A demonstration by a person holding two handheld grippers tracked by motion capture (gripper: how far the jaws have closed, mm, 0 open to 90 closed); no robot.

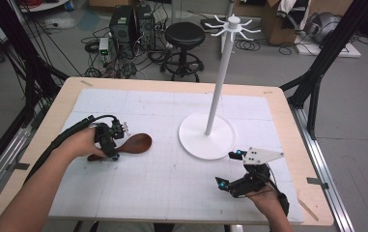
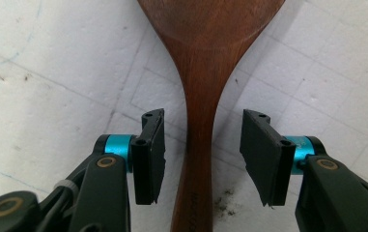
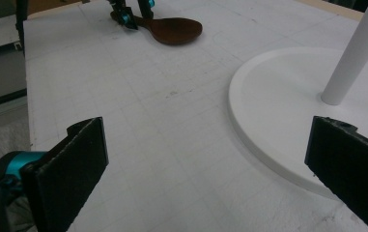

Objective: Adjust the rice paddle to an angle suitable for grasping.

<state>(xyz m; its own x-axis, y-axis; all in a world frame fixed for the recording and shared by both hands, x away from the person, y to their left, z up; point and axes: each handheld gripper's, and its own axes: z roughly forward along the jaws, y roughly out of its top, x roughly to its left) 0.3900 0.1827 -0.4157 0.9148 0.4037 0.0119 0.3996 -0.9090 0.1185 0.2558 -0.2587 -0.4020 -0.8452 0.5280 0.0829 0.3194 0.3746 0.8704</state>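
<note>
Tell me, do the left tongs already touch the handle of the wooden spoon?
Apart. In the left gripper view the left tongs straddle the wooden spoon handle, with white mat showing between each pad and the wood.

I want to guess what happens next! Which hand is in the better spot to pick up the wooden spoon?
The left. Its hand-held gripper already straddles the wooden spoon handle, pads either side with small gaps. The right hand-held gripper sits open far across the mat, near the white stand.
</note>
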